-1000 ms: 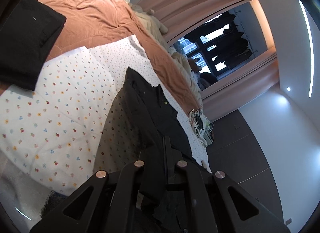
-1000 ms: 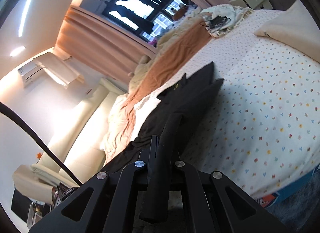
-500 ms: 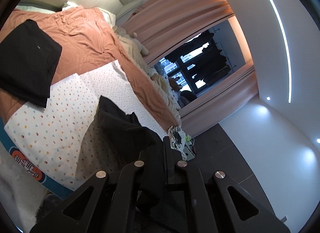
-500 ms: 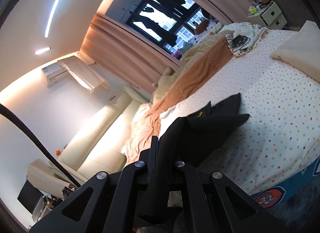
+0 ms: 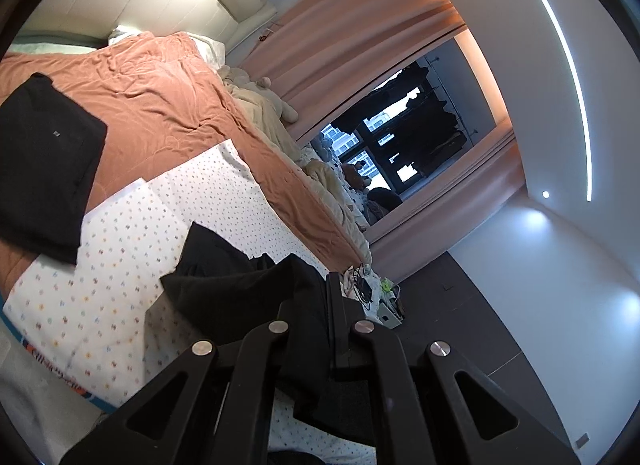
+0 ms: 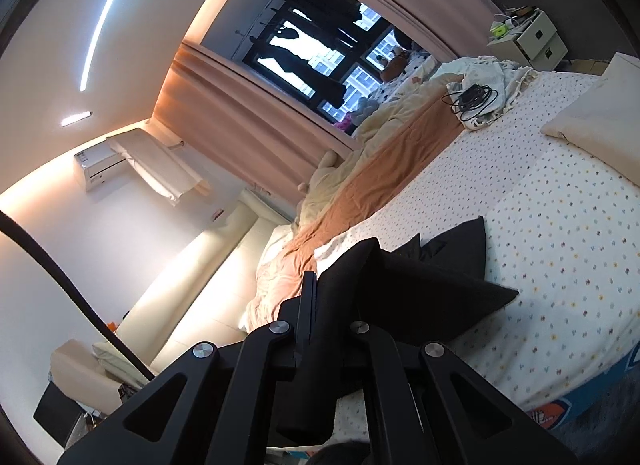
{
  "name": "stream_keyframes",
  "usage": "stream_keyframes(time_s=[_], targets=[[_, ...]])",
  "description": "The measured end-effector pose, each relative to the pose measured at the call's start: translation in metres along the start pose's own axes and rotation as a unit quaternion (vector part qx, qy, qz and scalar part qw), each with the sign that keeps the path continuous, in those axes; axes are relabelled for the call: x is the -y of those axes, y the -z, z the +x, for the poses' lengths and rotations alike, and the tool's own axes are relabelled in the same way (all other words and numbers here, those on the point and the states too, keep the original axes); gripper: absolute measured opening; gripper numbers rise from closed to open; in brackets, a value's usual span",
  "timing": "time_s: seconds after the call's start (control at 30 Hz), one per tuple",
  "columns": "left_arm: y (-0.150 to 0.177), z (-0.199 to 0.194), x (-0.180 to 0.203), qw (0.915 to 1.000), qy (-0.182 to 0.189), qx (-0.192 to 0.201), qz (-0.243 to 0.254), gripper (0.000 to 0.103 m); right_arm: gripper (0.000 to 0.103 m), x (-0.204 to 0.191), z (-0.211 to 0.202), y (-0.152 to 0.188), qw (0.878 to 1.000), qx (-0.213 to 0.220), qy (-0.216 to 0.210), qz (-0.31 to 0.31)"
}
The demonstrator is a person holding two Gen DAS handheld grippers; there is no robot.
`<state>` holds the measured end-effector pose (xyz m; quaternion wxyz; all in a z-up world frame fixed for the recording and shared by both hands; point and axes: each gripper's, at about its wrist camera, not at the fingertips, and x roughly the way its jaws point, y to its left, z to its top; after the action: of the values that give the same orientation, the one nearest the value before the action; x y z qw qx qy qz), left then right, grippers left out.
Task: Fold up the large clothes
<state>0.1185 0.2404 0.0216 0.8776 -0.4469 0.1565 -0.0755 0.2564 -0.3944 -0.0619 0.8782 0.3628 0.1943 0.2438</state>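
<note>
A large black garment (image 5: 224, 281) hangs between my two grippers above a bed with a flower-dotted white sheet (image 5: 120, 273). My left gripper (image 5: 316, 297) is shut on one edge of it; the cloth bunches between the fingers and trails down to the sheet. My right gripper (image 6: 328, 285) is shut on another edge of the garment (image 6: 424, 289), which drapes to the right with a far corner resting on the sheet (image 6: 560, 249). A folded black garment (image 5: 44, 169) lies at the left on the orange blanket.
An orange blanket (image 5: 168, 105) and cream bedding (image 5: 272, 113) cover the far side of the bed. A cream pillow (image 6: 600, 121) and a cable pile (image 6: 472, 101) lie at the far end. A white nightstand (image 6: 528, 37) stands by the curtained window (image 6: 320, 49).
Both grippers have risen with the garment. It was stretched long on the sheet, and now most of it is lifted and bunched, with only its far end on the bed.
</note>
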Motion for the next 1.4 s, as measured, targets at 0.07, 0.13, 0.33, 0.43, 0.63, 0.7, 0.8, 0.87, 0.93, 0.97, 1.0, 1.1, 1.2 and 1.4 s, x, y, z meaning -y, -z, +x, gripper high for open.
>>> stream_keyframes(time_s=[0.07,0.13,0.33,0.43,0.63,0.7,0.8,0.87,0.93,0.97,1.0,1.1,1.2,1.4], targets=[[-0.011,0.018,0.004,0.9999,-0.008,-0.003,0.007,0.006,0.000,-0.001,0.009,-0.010,1.000,-0.002,0.001,-0.001],[-0.023,0.037,0.005,0.9999,-0.013,-0.007,0.008,0.006,0.000,-0.001,0.028,-0.021,1.000,-0.004,0.007,-0.003],[-0.056,0.102,-0.002,0.9987,-0.042,-0.024,0.014,0.006,0.000,-0.002,0.088,-0.054,1.000,-0.017,0.027,-0.003],[-0.069,0.132,-0.006,0.9979,-0.055,-0.031,0.017,0.006,0.000,-0.002,0.114,-0.067,0.999,-0.021,0.036,-0.002],[-0.085,0.190,-0.021,0.9957,-0.080,-0.045,0.014,0.006,0.000,0.003,0.162,-0.086,0.998,-0.030,0.058,0.002],[-0.087,0.211,-0.028,0.9947,-0.087,-0.053,0.012,0.006,0.000,0.007,0.182,-0.089,0.997,-0.039,0.063,0.009],[-0.087,0.243,-0.039,0.9928,-0.100,-0.065,0.015,0.006,0.000,0.011,0.209,-0.091,0.996,-0.052,0.076,0.008],[-0.087,0.264,-0.049,0.9913,-0.109,-0.073,0.014,0.006,0.000,0.015,0.223,-0.091,0.995,-0.059,0.082,0.011],[-0.086,0.280,-0.058,0.9900,-0.116,-0.078,0.014,0.006,0.000,0.020,0.237,-0.092,0.994,-0.064,0.089,0.014],[-0.086,0.291,-0.064,0.9891,-0.122,-0.082,0.015,0.006,0.000,0.024,0.243,-0.092,0.993,-0.066,0.093,0.016],[-0.086,0.298,-0.068,0.9885,-0.125,-0.085,0.015,0.006,0.000,0.029,0.251,-0.092,0.993,-0.068,0.096,0.020],[-0.085,0.325,-0.081,0.9866,-0.132,-0.094,0.016,0.006,0.000,0.044,0.266,-0.092,0.991,-0.072,0.109,0.032],[-0.080,0.350,-0.096,0.9840,-0.144,-0.105,0.011,0.006,0.000,0.056,0.281,-0.086,0.988,-0.080,0.123,0.041],[-0.062,0.397,-0.127,0.9764,-0.173,-0.129,0.003,0.006,0.000,0.075,0.306,-0.076,0.982,-0.098,0.150,0.055]])
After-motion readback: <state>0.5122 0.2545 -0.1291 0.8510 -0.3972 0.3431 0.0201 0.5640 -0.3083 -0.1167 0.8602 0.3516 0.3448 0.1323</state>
